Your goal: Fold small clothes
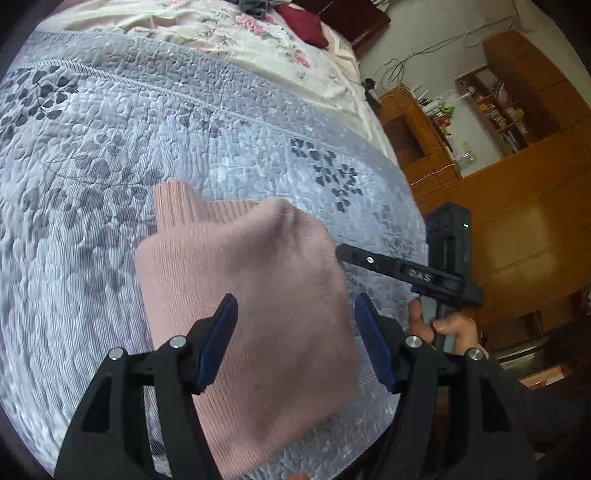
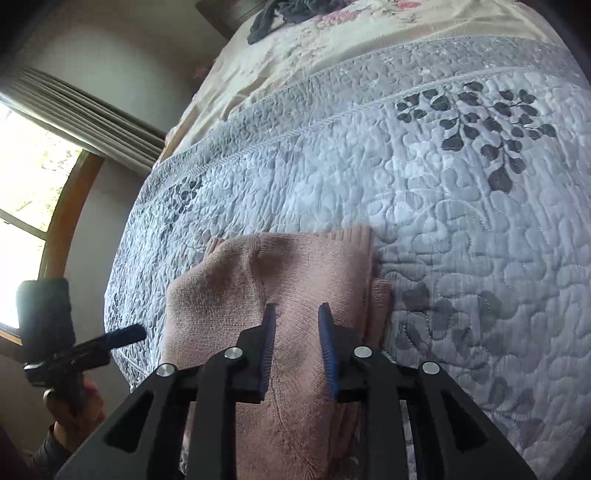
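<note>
Hovering both tools over a pink knit sweater (image 1: pixel 243 295) that lies part-folded on the grey quilted bedspread (image 1: pixel 110 147), near the bed's foot edge, I judge I am between folds. My left gripper (image 1: pixel 295 343) has its blue pads spread wide, holding nothing, with the sweater's body beneath the gap. My right gripper (image 2: pixel 297 350) also stands parted, though narrower, over the middle of the knit; no cloth is pinched between its pads as far as I can see. Seen from the left wrist, the right tool sits just beside the sweater's right edge, with my right hand (image 1: pixel 447 328) on its handle.

The ribbed cuff or hem (image 1: pixel 173 203) sticks out at the far side, toward the floral sheet (image 1: pixel 229 29) and the head of the bed, and one fold edge bulges rather than lying flat. To do the next fold well, I should take that far ribbed end with both tools, one near each side edge, biting all layers together so that the lower ones do not slide. Then lift only enough to clear the quilt, bring it toward me evenly, and lay edge on edge. The knit is soft and stretchy, so a lopsided pull would skew it.
</note>
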### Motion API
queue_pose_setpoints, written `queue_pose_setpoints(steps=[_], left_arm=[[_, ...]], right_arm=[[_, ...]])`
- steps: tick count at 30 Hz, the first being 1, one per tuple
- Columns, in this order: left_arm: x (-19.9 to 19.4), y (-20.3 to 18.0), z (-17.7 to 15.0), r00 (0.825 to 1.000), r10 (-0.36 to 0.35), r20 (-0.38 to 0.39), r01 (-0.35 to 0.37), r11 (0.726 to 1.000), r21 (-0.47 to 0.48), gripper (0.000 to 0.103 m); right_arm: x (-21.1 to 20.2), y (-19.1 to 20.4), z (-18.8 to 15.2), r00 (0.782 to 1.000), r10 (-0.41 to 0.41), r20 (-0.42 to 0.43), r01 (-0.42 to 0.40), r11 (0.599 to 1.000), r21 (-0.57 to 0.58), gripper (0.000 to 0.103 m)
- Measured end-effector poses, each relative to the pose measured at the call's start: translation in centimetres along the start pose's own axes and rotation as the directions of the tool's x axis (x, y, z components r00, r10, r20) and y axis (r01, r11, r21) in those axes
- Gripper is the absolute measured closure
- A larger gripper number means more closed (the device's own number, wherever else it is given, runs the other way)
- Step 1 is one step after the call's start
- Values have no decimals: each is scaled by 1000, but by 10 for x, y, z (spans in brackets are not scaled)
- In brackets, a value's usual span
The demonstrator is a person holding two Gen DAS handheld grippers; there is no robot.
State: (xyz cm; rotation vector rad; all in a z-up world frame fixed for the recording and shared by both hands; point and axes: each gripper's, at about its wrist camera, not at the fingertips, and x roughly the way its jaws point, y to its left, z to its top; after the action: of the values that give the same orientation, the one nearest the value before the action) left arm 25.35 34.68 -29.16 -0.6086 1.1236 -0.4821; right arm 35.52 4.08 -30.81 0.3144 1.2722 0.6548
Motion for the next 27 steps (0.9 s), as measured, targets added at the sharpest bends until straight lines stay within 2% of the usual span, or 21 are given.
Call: queue_pose_setpoints(steps=[2, 3, 4, 7, 8, 10, 12, 13, 14, 16, 20, 22, 24, 25, 27], left_arm=[[25, 23, 11, 996, 66, -63, -68, 997, -31, 49], [33, 32, 13, 994, 72, -78, -76, 996, -44, 56], [36, 37, 16, 995, 68, -75, -73, 995, -62, 60], [31, 27, 19, 991, 103, -81, -105, 994, -22, 59], [22, 21, 16, 993, 97, -68, -98, 995, -14, 59], [-2, 8, 5, 999, 45, -27, -45, 999, 24, 58], [-12, -4, -15, 999, 35, -36, -33, 997, 72, 58], [-8, -5, -25, 997, 65, -51, -61, 994, 89, 58], [1, -4, -36, 989, 126, -76, -117, 987, 107, 58], [19, 5, -49, 975, 197, -99, -184, 975, 124, 68], [14, -3, -46, 974, 214, -75, -204, 972, 117, 67], [-6, -12, -51, 986, 160, -50, -154, 981, 115, 65], [-19, -16, -62, 989, 144, -28, -140, 984, 110, 62], [-16, -13, -69, 987, 155, -42, -150, 983, 103, 62], [6, 0, -81, 968, 232, -95, -224, 971, 84, 63]], right_arm=[[22, -8, -1, 996, -71, -52, 71, 997, -12, 91], [29, -16, -2, 993, -104, -59, 104, 994, -18, 92], [31, -22, -2, 994, -95, -61, 95, 995, 3, 92], [17, -16, -1, 995, -91, -39, 91, 996, -6, 91], [9, -9, -4, 996, -84, -27, 83, 996, -25, 87], [-7, 4, -16, 998, -54, -15, 53, 996, -70, 87], [-11, 15, -35, 999, -26, -45, 21, 993, -112, 87], [-7, 18, -45, 997, -27, -74, 18, 992, -127, 87], [1, 19, -55, 994, -46, -100, 31, 989, -147, 90], [12, 16, -66, 988, -127, -86, 107, 971, -212, 96], [0, 26, -66, 983, -172, -65, 155, 965, -211, 94], [-16, 40, -73, 984, -168, -51, 152, 960, -237, 91], [-24, 49, -88, 984, -169, -59, 149, 956, -255, 91], [-20, 50, -96, 978, -195, -68, 170, 947, -272, 91], [0, 39, -107, 963, -248, -107, 212, 940, -267, 92]])
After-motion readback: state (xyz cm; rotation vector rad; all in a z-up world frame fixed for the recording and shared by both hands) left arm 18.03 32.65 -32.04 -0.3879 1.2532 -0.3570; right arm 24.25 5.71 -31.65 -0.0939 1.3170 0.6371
